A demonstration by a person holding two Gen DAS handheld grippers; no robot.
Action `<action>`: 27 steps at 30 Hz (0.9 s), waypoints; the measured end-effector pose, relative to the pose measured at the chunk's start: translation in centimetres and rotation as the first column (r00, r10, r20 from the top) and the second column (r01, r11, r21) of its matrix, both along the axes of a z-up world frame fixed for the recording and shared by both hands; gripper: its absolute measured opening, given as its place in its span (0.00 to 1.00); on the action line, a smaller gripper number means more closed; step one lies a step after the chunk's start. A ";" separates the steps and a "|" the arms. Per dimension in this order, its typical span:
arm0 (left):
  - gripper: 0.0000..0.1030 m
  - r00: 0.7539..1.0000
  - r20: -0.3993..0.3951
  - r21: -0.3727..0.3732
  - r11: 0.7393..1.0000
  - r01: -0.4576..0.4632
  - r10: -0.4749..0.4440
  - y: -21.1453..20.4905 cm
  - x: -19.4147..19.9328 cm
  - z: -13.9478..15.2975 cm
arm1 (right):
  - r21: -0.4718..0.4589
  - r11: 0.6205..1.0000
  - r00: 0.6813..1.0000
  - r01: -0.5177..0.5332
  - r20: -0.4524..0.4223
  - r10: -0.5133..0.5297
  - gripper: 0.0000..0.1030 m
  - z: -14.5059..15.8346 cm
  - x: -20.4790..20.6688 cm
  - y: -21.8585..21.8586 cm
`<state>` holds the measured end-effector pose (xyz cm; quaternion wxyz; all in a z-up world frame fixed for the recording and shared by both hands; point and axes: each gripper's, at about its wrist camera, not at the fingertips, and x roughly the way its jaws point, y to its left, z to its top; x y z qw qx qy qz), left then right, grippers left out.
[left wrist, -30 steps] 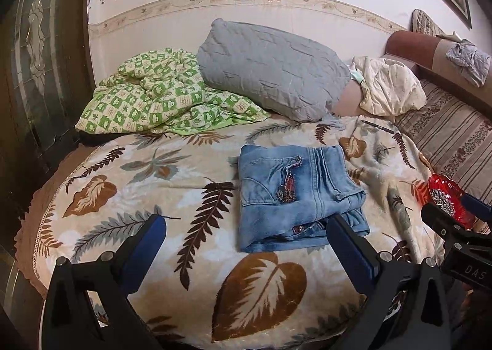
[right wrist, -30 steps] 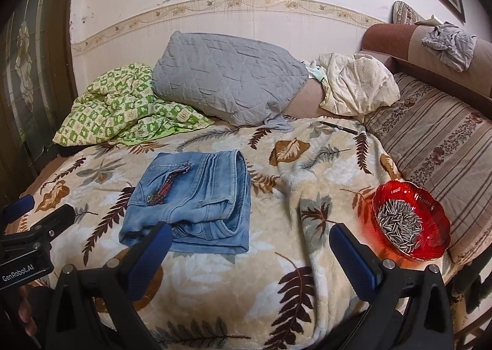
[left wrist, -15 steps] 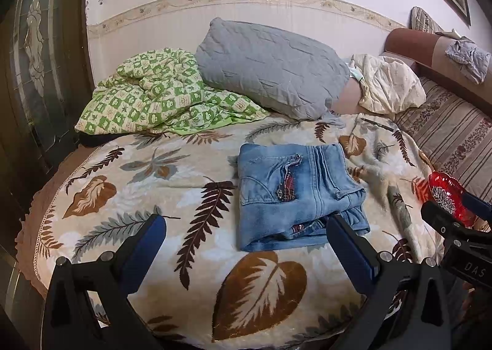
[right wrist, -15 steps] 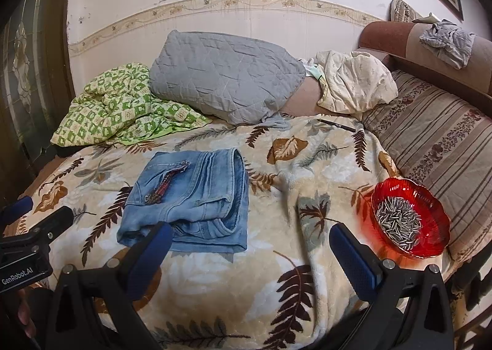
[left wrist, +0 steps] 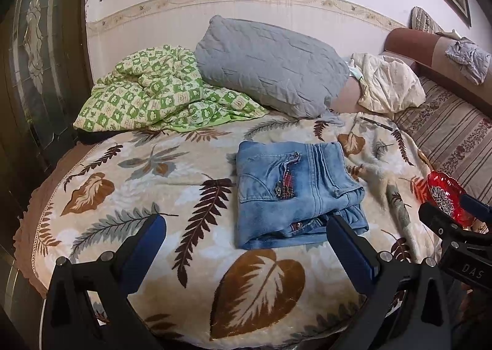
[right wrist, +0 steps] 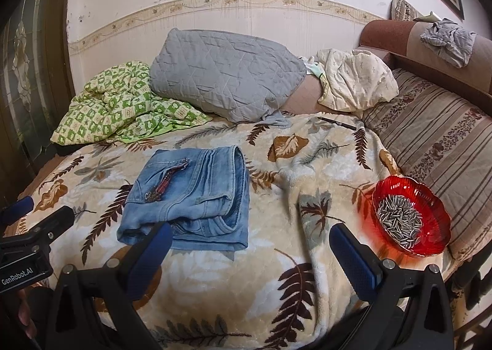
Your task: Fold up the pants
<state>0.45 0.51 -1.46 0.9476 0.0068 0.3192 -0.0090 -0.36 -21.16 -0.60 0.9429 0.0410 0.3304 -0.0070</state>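
The blue denim pants point(left wrist: 295, 193) lie folded into a compact rectangle on the leaf-patterned blanket point(left wrist: 153, 171); they also show in the right wrist view point(right wrist: 190, 196). My left gripper point(left wrist: 246, 245) is open and empty, held above the bed's near edge in front of the pants. My right gripper point(right wrist: 249, 245) is open and empty, to the right of the pants and back from them. Neither touches the pants. The right gripper's body shows at the right edge of the left wrist view point(left wrist: 455, 236).
A red bowl of sunflower seeds point(right wrist: 410, 216) sits on the bed's right side. A grey pillow point(right wrist: 224, 73), a green checked quilt point(right wrist: 120, 107) and a cream cloth point(right wrist: 356, 82) lie at the back. A striped cushion point(right wrist: 436, 141) is at right.
Both grippers have drifted slightly back and upward from the bed; the folded pants have not moved.
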 end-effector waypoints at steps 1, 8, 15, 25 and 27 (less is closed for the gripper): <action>1.00 1.000 0.000 0.000 1.000 0.000 0.000 0.0 0.0 0.0 | -0.001 1.000 1.000 0.001 -0.001 -0.001 1.00 -0.1 0.0 0.1; 1.00 1.000 0.000 0.000 1.000 -0.001 0.001 0.0 0.0 0.1 | 0.000 1.000 1.000 0.002 -0.001 -0.002 1.00 0.0 0.0 0.1; 1.00 1.000 0.000 0.000 1.000 0.000 0.000 0.0 0.0 0.0 | 0.001 1.000 1.000 0.001 -0.002 -0.001 1.00 -0.1 0.0 0.1; 1.00 1.000 0.000 0.001 1.000 0.000 0.000 0.0 0.0 0.1 | 0.000 1.000 1.000 0.002 -0.003 -0.002 1.00 -0.1 0.0 0.1; 1.00 1.000 0.000 0.003 1.000 0.000 0.000 0.0 0.0 0.1 | 0.001 1.000 1.000 0.001 -0.004 -0.001 1.00 -0.1 0.0 0.2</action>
